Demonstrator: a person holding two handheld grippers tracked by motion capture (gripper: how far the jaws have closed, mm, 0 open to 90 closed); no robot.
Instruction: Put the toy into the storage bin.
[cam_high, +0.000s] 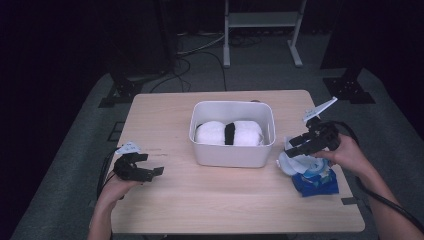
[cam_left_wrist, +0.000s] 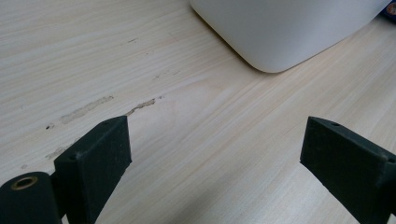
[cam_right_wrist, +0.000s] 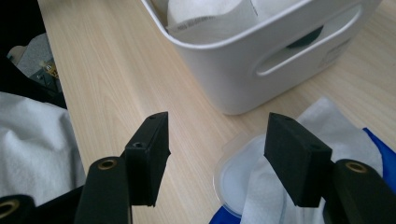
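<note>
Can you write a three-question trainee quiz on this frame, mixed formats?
1. True or false: the right gripper is clamped on the blue wet-wipe pack with a round white lid.
2. Multiple choice: the white rectangular plastic bin holds
A) a white rolled cloth with a black band
B) a red apple
C) nothing
3. Fill in: the left gripper sits with its jaws open over the light wooden ______.

Key:
1. False. The jaws stand open just above the pack, with nothing pressed between the pads.
2. A
3. table
</note>
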